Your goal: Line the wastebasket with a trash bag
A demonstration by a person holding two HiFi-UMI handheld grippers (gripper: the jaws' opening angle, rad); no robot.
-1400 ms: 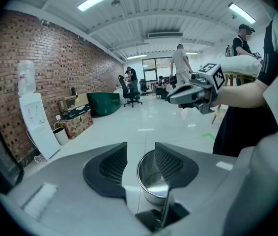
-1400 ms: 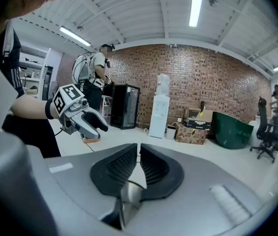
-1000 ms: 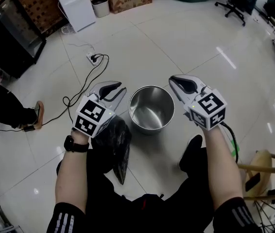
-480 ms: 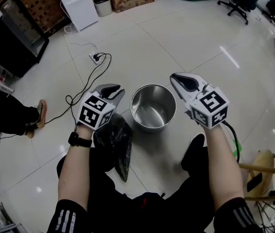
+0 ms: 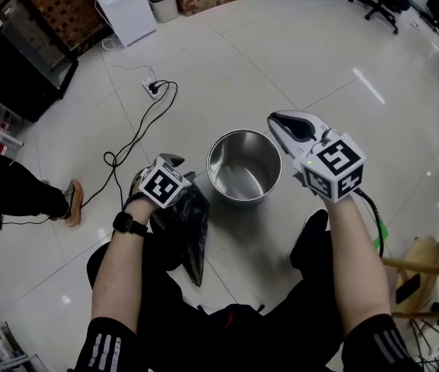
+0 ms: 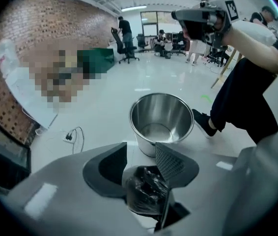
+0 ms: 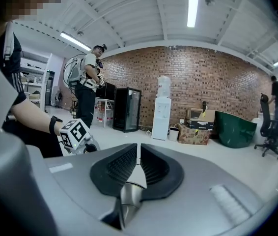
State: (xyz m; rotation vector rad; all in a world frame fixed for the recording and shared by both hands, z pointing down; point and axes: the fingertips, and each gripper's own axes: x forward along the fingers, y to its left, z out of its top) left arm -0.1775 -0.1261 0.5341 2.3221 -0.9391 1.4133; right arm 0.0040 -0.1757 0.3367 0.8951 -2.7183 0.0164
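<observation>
Fingers just opening on downturned left gripper (image 6: 140, 156), trash bag (image 6: 146, 193) between | right gripper (image 7: 138, 151) level, fingers together

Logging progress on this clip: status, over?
Left gripper jaws just opening, trash bag between them. Right gripper shut, beside wastebasket. Wastebasket unlined, bag crumpled beside it. Nothing in the way.

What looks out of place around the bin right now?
The bag sits in a crumpled black heap beside the bin, not in it; the bin is bare inside. A power cable also trails loose across the floor nearby.
</observation>
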